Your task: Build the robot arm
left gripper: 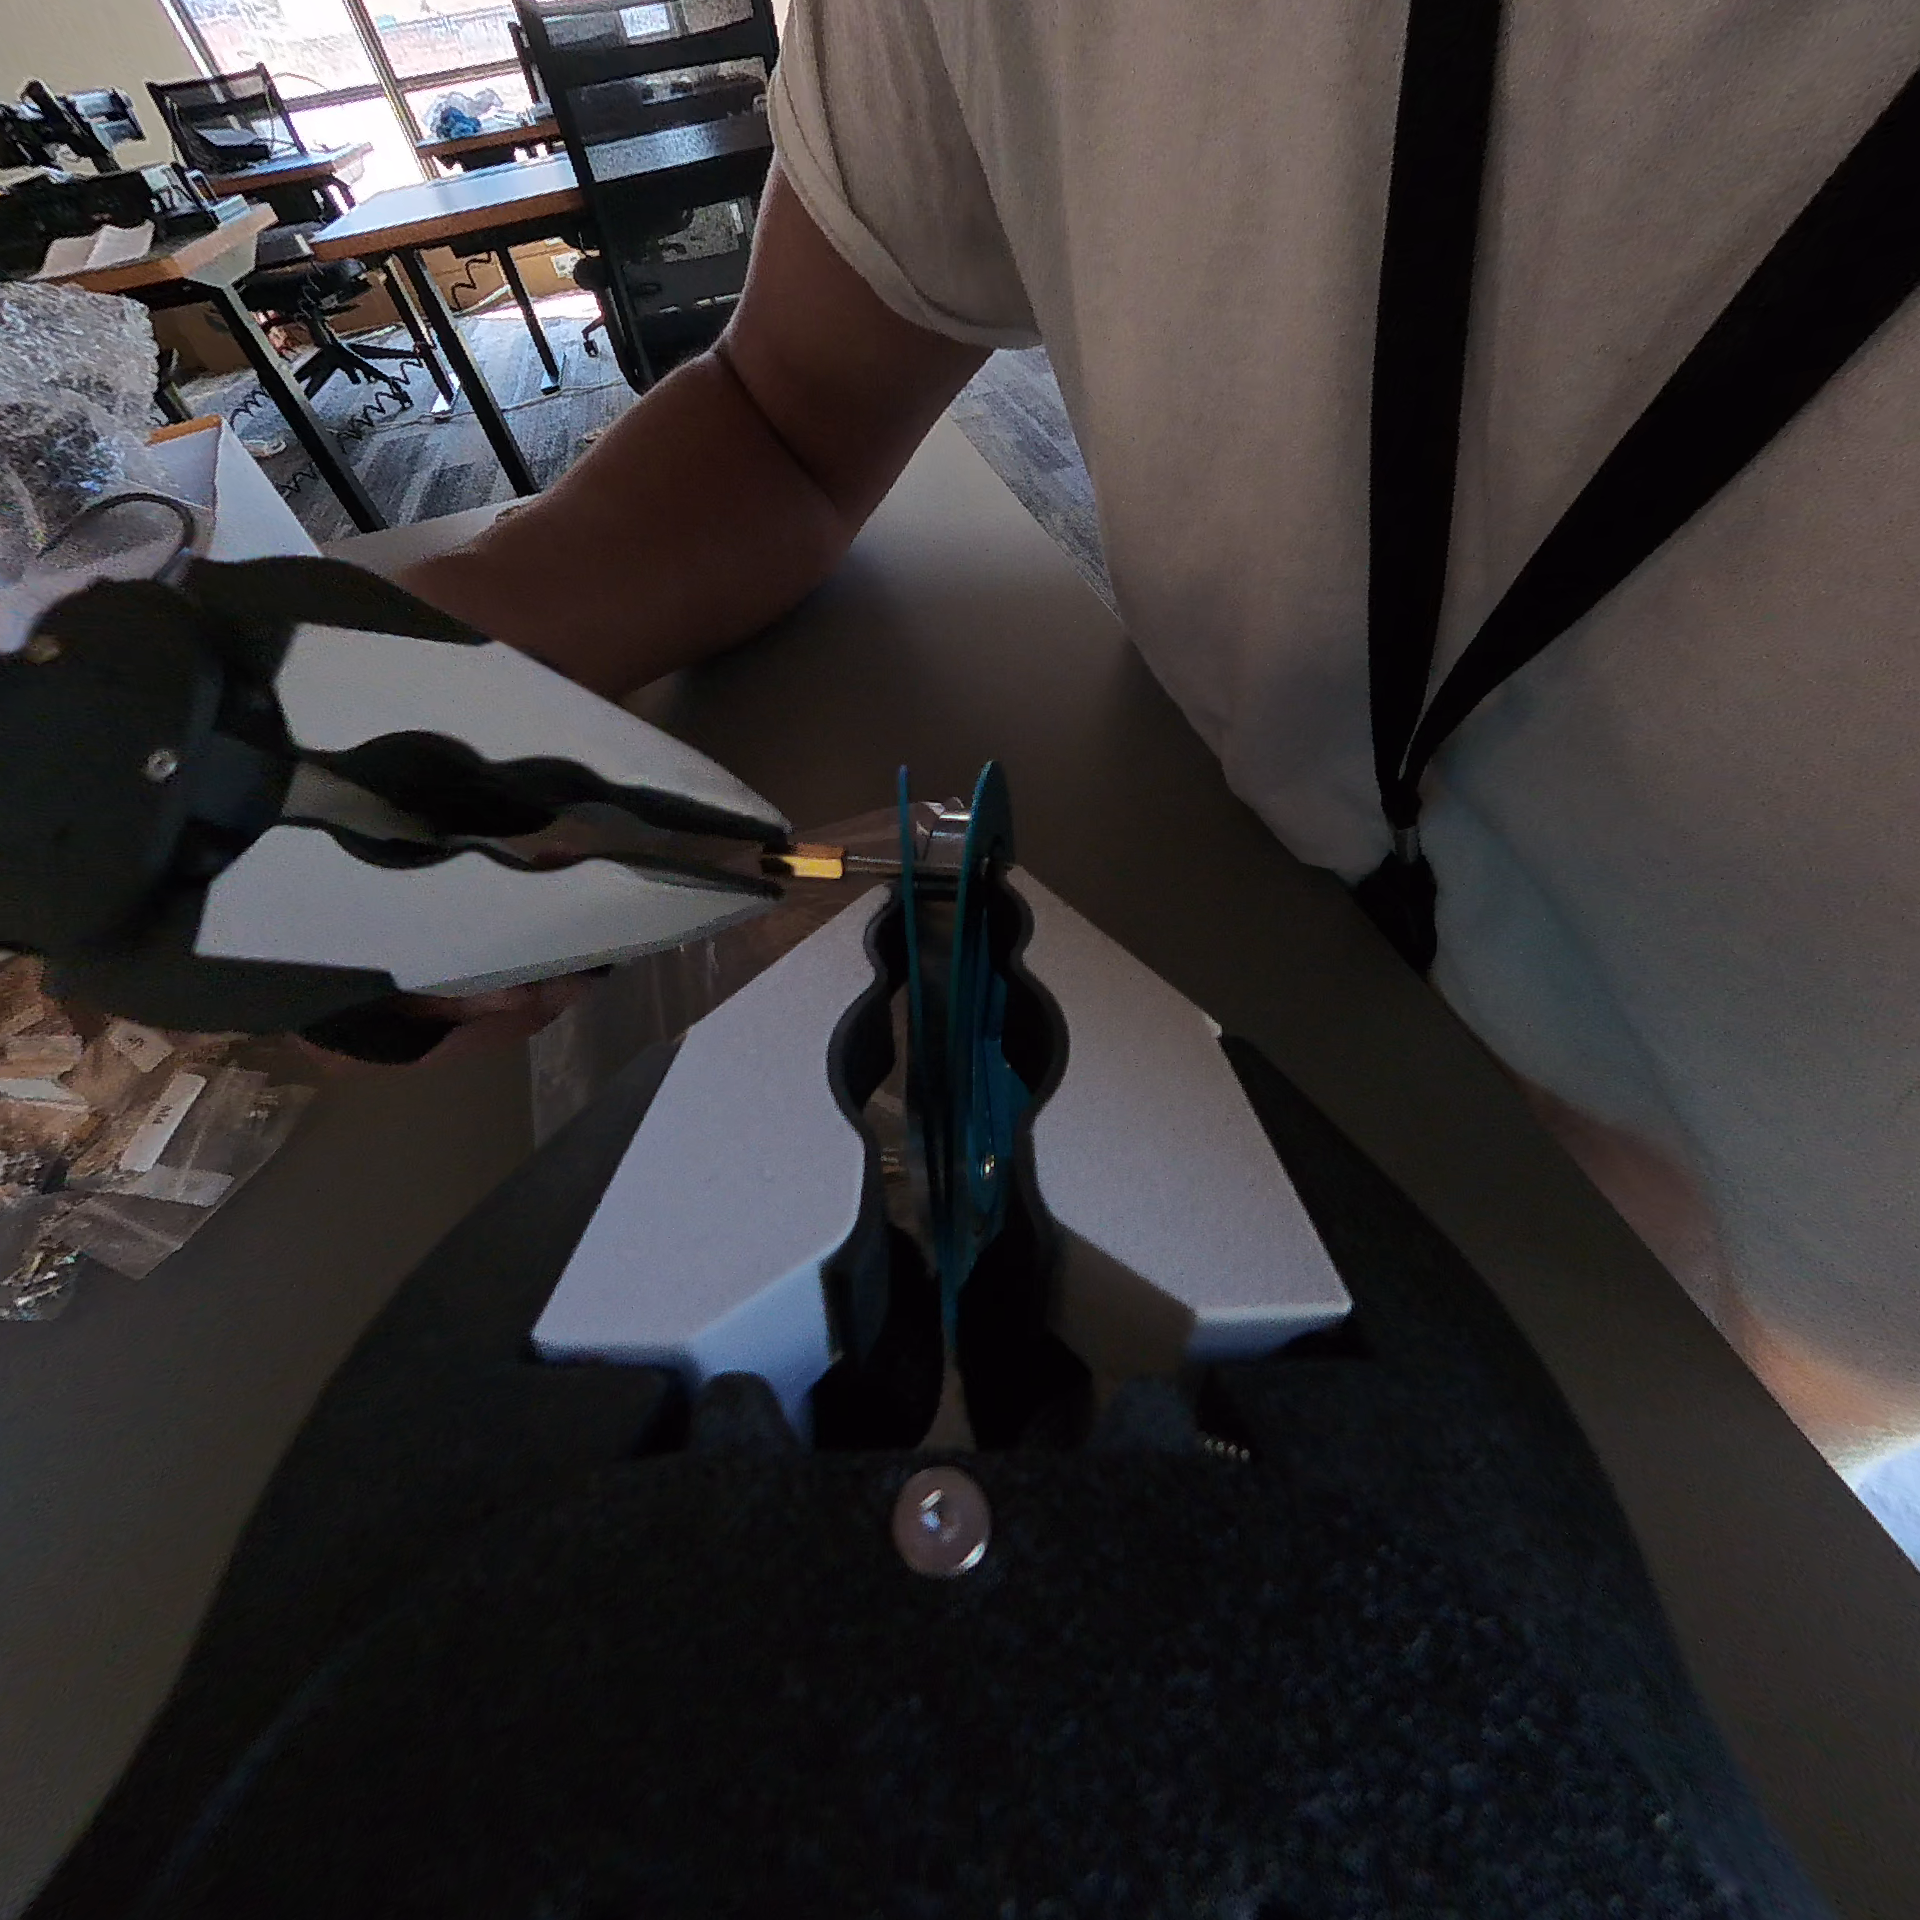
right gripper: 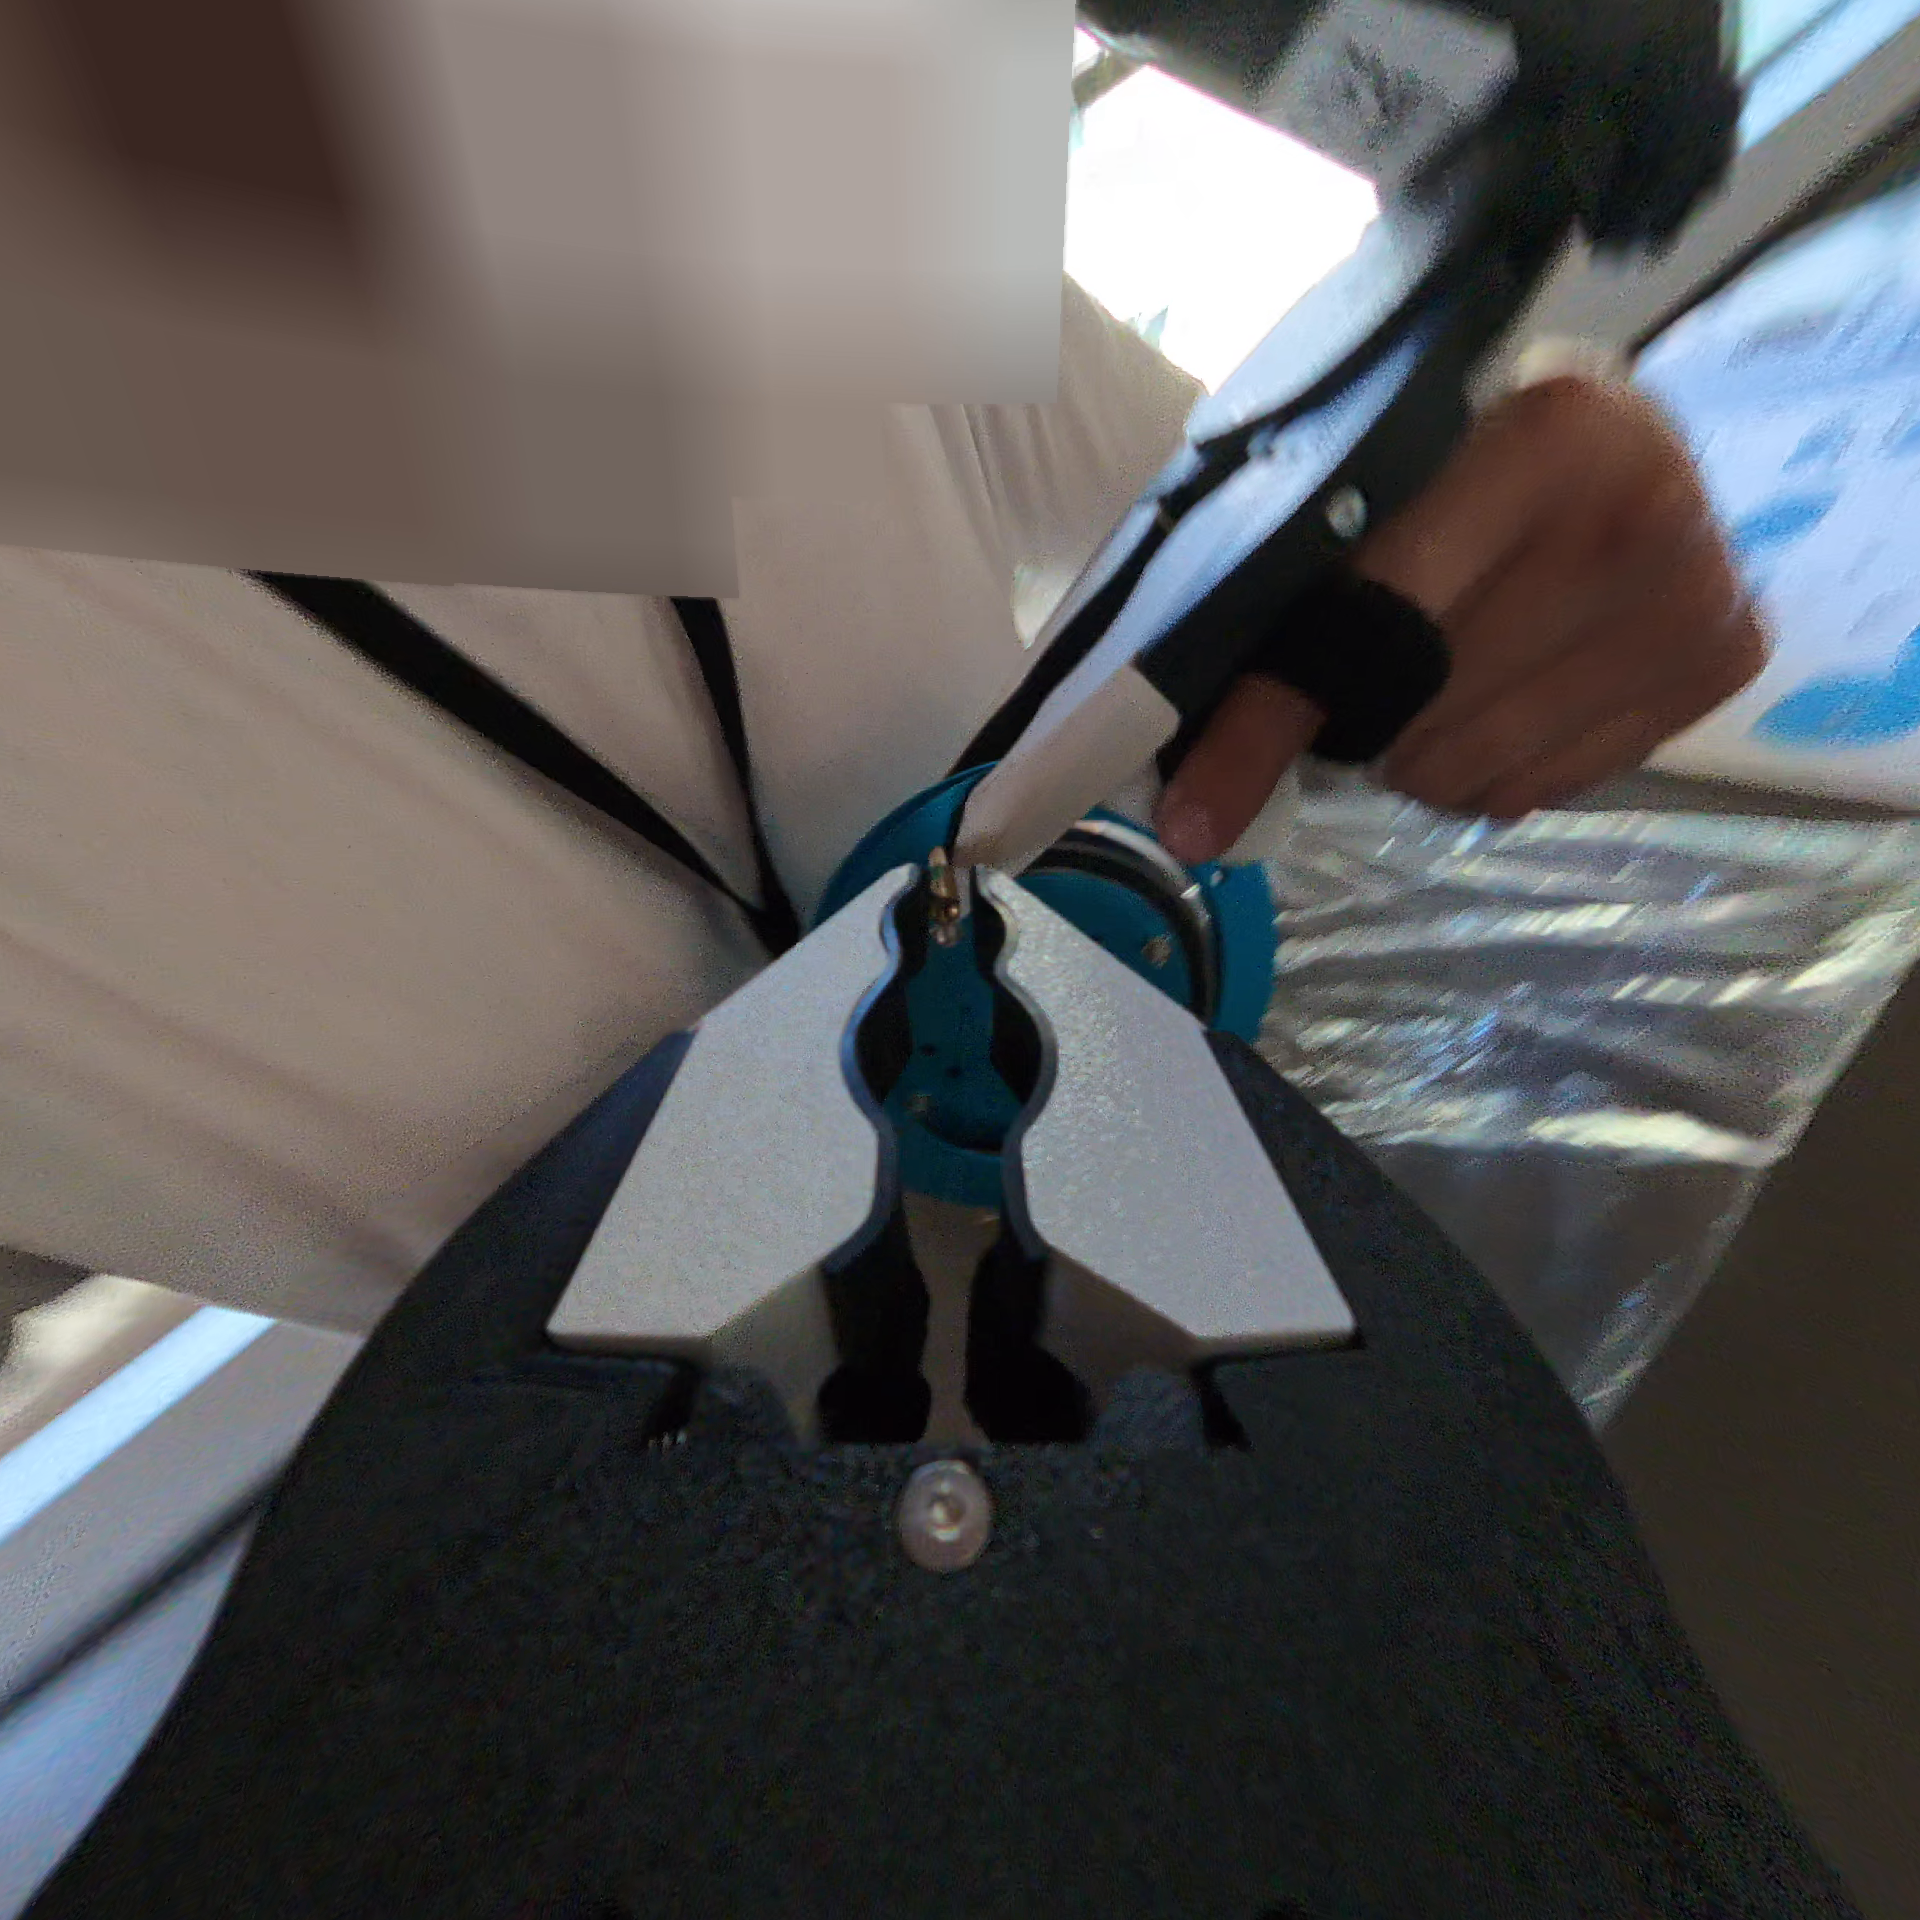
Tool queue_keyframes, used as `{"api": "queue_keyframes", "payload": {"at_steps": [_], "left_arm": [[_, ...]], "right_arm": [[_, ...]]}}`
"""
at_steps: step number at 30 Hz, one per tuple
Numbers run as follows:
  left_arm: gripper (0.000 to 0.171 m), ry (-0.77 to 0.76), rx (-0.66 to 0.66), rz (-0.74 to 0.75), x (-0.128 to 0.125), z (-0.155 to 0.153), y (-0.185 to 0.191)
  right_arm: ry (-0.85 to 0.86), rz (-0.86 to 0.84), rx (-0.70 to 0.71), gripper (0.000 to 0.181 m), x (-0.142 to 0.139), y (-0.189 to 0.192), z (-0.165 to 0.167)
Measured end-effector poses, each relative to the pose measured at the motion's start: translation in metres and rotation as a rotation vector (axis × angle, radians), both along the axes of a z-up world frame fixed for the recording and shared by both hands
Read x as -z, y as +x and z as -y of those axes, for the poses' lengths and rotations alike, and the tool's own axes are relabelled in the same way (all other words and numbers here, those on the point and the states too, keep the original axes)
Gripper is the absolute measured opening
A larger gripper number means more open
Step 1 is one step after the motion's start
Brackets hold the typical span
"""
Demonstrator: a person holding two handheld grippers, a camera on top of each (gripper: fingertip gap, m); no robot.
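Left gripper (left gripper: 951,883), lower centre of the left wrist view: clamped on a teal part (left gripper: 971,1039) of two thin discs held edge-on between its white fingers (left gripper: 727,1164), a metal hub (left gripper: 948,831) showing between the discs at the tips.

Right gripper (left gripper: 774,862), entering from the left of that view: nipped shut on a small brass standoff (left gripper: 808,864), its threaded end pointing at — and just short of or touching (cannot tell) — the nearer disc.

Right wrist view: same standoff (right gripper: 940,894) pinched at the tips of the right gripper (right gripper: 940,883), teal part (right gripper: 1226,945) behind, a person's hand (right gripper: 1538,623) on the left gripper's handle.

Surroundings: grey tabletop (left gripper: 260,1299), forearm (left gripper: 675,509) resting on it, clear bags of hardware (left gripper: 114,1143) at left, bubble wrap (left gripper: 62,416) beyond, white shirt (left gripper: 1195,364) with black strap (left gripper: 1423,416) — desks and chairs in the background.
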State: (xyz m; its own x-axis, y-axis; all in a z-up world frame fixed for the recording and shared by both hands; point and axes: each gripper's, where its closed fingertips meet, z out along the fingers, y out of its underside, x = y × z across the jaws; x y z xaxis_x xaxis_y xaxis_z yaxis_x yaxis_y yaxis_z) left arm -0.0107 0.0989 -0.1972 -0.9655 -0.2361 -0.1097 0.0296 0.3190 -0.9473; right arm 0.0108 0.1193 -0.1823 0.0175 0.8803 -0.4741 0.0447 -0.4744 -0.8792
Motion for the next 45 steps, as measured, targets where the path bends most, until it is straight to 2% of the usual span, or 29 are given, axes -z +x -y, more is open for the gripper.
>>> {"api": "queue_keyframes", "payload": {"at_steps": [2,4,8,14,21,27,30,33,36,42,45], "left_arm": [[0.015,-0.004,-0.001,-0.002,0.000,0.000,0.000],[0.015,-0.007,0.000,-0.005,0.000,-0.001,0.000],[0.015,-0.012,0.001,-0.011,0.000,0.000,0.000],[0.015,-0.015,0.006,-0.013,0.000,-0.001,-0.001],[0.015,-0.024,0.010,-0.021,0.000,-0.001,-0.002],[0.015,-0.024,0.014,-0.023,0.001,0.001,-0.002],[0.015,-0.016,0.016,-0.016,0.001,0.001,-0.002],[0.015,0.002,0.014,-0.003,0.001,0.003,-0.002],[0.015,0.026,0.009,0.012,0.001,0.003,-0.003],[0.014,0.098,0.006,0.071,0.002,0.010,-0.009],[0.015,0.122,-0.018,0.092,0.002,0.010,-0.009]], "right_arm": [[0.263,0.013,0.026,0.008,0.002,0.000,0.003],[0.427,0.037,0.062,0.009,0.002,-0.002,0.003],[0.483,0.019,0.077,0.008,-0.006,-0.004,0.001],[0.530,0.051,0.066,0.005,-0.001,-0.006,0.000],[0.515,0.090,0.048,0.013,0.010,-0.005,0.001],[0.521,0.055,0.043,0.006,0.005,-0.010,0.003],[0.411,0.051,0.018,0.006,0.006,-0.010,0.004],[0.184,0.084,-0.026,0.005,0.007,-0.010,0.006],[-0.112,0.107,-0.051,0.004,0.008,-0.010,0.008],[-0.463,0.089,-0.029,0.004,0.006,-0.017,0.017],[-0.723,0.091,0.021,0.004,0.006,-0.018,0.016]]}}
